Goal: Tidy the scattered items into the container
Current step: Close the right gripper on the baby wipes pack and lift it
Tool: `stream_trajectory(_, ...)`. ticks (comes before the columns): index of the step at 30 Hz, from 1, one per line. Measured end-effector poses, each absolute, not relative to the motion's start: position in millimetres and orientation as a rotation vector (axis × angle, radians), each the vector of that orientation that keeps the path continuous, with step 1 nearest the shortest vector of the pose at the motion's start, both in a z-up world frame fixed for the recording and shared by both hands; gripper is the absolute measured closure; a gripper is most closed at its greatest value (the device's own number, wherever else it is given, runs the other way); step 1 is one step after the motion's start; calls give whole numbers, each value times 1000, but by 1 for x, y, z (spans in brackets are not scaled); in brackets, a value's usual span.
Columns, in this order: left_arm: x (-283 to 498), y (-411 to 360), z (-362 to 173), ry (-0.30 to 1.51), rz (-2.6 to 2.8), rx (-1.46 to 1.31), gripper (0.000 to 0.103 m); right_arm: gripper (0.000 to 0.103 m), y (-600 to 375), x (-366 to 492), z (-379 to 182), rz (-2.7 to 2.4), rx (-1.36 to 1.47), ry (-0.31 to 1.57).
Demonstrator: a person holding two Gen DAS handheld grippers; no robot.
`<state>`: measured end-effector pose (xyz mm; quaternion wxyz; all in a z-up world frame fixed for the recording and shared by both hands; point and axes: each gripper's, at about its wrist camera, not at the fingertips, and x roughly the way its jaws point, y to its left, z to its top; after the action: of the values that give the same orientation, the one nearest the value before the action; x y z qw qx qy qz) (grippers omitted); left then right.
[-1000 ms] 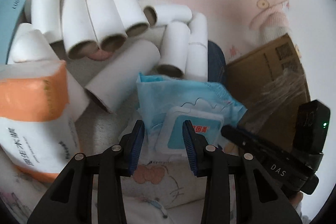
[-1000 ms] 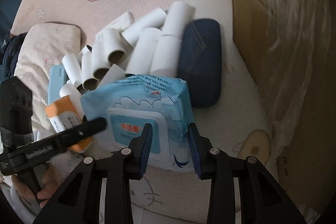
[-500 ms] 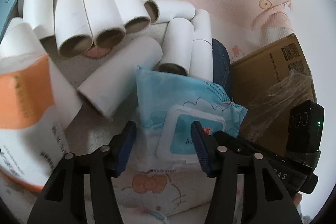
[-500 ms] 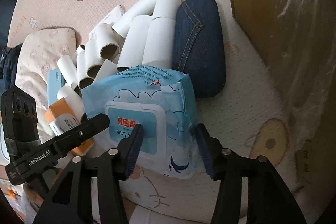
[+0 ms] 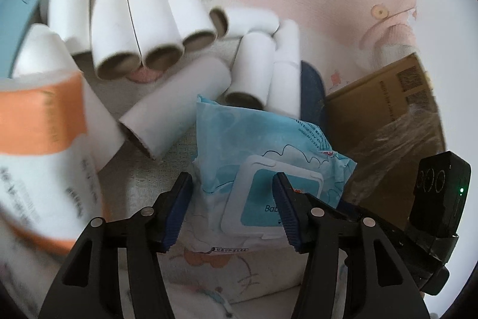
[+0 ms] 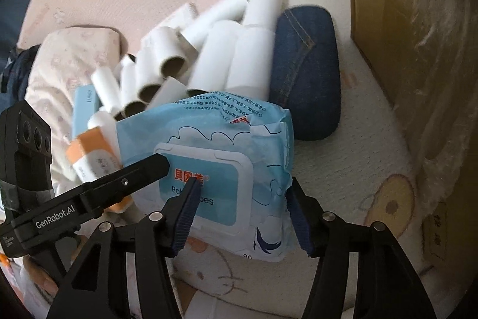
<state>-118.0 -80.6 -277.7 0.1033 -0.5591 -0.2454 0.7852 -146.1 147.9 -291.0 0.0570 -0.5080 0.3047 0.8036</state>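
The blue baby-wipes pack [image 6: 215, 169] lies unboxed between my spread left gripper [image 5: 231, 210] and opening right gripper [image 6: 243, 217]; the white cardboard tubes [image 5: 143, 38] are also left.

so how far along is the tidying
Barely started. Nothing can be seen inside the cardboard box. In hand: both claws sit around the blue wipes pack, the left claw open, the right claw opening, neither gripping it. Left: the paper tubes, denim case and orange tissue pack.
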Motion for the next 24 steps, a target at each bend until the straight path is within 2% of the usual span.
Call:
stream_trajectory(8, -93, -78, -209, -730, 2428, -1456, 43, 46, 144, -120, -228, 2569, -1345, 903)
stream_trajectory(14, -72, -64, -154, -626, 2495, -1320, 43, 46, 142, -100, -177, 2657, -1201, 834)
stream_trajectory(24, -62, -18, -96, -470, 2515, -1166, 43, 46, 161, -50, -121, 2697, -986, 789)
